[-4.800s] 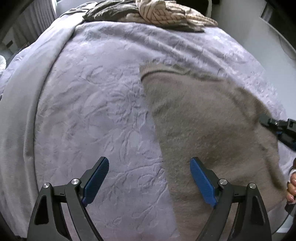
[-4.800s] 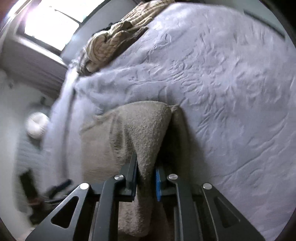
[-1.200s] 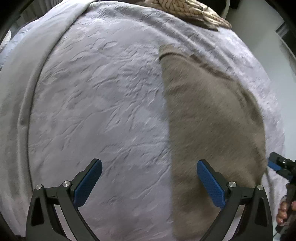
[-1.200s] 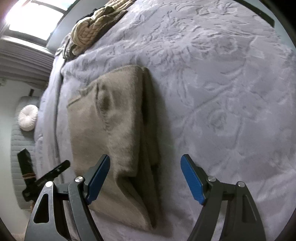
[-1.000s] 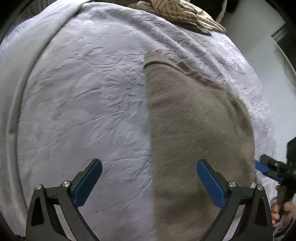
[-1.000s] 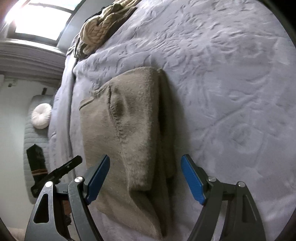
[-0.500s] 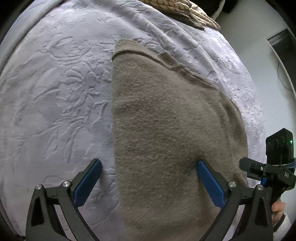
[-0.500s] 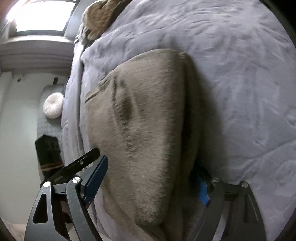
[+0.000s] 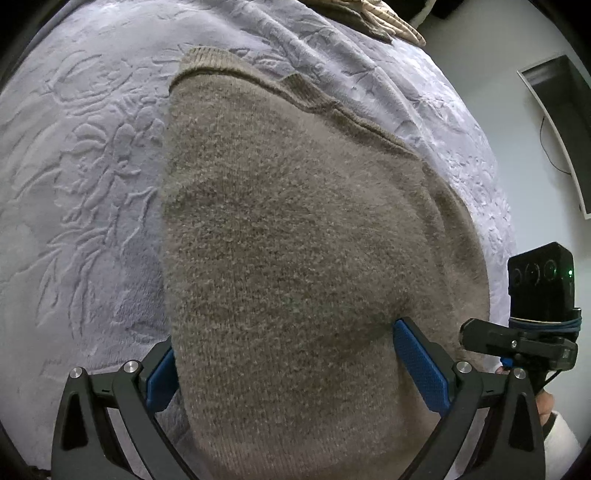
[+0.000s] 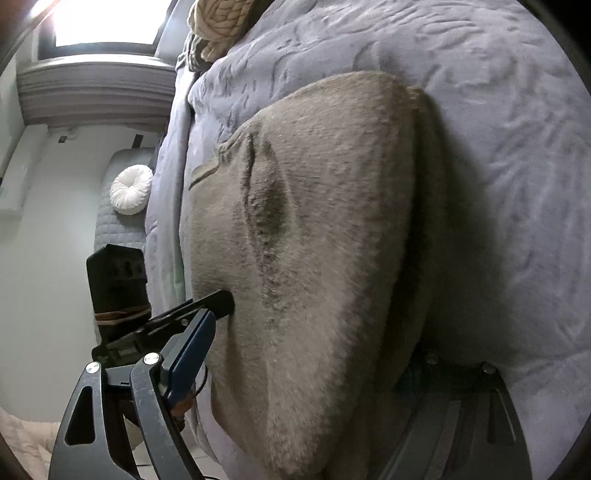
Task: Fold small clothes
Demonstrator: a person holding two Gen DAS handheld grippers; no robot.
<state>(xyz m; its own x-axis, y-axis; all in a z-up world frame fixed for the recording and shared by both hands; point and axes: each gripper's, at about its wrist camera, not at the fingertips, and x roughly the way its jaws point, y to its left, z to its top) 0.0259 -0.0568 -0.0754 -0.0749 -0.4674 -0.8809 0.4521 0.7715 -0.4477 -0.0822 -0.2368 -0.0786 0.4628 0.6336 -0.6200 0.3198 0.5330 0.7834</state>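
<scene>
A folded tan fuzzy sweater (image 9: 295,240) lies on a lilac embossed bedspread (image 9: 81,177). My left gripper (image 9: 291,365) is open, its blue pads straddling the sweater's near edge, with cloth between the jaws. My right gripper (image 10: 306,373) is also open and straddles the sweater (image 10: 314,229) at its near end; its right finger is hidden under the fold. The right gripper's body shows at the right edge of the left wrist view (image 9: 517,343). The left gripper shows at the left of the right wrist view (image 10: 162,325).
A heap of beige striped and dark clothes (image 9: 384,22) lies at the far end of the bed, also in the right wrist view (image 10: 218,26). A round white cushion (image 10: 131,189) sits on a grey seat beside the bed. A window (image 10: 107,22) is behind.
Both grippers have moved forward and down onto the sweater's near edge; each now straddles the cloth. The right gripper let go of the sleeve fold earlier and stays open.
</scene>
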